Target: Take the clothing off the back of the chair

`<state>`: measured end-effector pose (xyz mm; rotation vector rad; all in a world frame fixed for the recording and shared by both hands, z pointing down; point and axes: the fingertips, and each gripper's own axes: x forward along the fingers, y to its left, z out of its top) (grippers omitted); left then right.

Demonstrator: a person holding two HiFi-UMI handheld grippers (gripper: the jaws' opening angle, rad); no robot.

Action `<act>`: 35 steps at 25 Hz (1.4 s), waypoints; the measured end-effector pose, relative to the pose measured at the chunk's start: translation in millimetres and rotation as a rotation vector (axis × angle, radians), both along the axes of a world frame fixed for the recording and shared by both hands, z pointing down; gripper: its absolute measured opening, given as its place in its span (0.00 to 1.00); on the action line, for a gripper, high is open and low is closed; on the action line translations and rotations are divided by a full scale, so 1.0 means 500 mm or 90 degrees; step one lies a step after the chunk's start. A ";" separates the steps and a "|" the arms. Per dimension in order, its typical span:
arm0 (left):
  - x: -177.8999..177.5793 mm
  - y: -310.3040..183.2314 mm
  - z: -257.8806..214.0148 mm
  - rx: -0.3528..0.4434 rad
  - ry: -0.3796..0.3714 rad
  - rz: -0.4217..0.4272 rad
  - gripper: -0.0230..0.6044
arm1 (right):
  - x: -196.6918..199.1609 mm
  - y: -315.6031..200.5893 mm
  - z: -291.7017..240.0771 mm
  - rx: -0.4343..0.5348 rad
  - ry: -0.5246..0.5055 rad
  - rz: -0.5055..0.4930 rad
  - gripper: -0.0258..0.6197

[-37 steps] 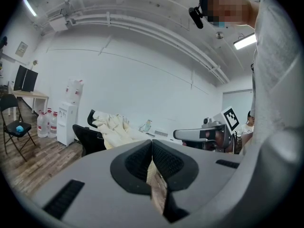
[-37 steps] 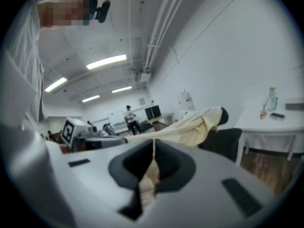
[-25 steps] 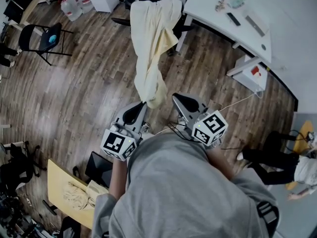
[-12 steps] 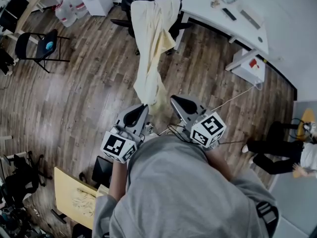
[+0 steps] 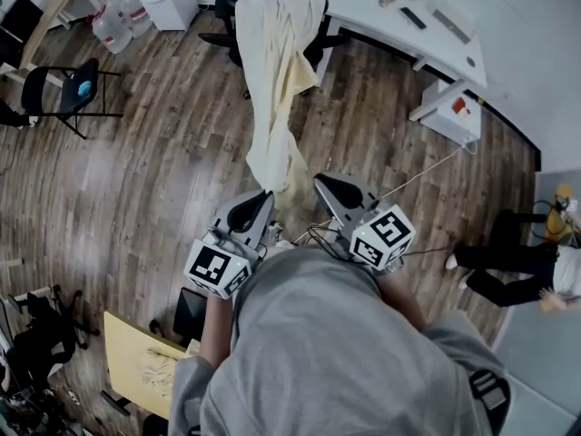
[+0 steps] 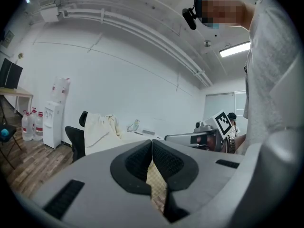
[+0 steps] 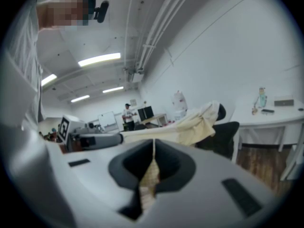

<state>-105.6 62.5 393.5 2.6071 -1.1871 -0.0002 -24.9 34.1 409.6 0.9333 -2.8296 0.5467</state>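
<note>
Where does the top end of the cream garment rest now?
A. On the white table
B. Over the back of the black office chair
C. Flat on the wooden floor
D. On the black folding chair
B: in the head view the cream garment is draped over the back of the black office chair, and the rest of it stretches away from there.

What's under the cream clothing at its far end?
A black office chair: parts of it stick out on both sides of the clothing. Most of its backrest is covered.
</note>
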 end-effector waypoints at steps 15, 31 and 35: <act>-0.035 0.031 -0.002 0.001 -0.004 0.019 0.09 | -0.038 0.019 -0.004 0.007 -0.001 0.007 0.09; -0.035 0.071 0.011 -0.009 0.012 0.074 0.09 | -0.052 0.029 0.008 0.004 0.002 0.006 0.09; -0.021 0.079 0.009 -0.009 0.015 0.105 0.09 | -0.052 0.028 0.009 0.004 0.003 0.006 0.09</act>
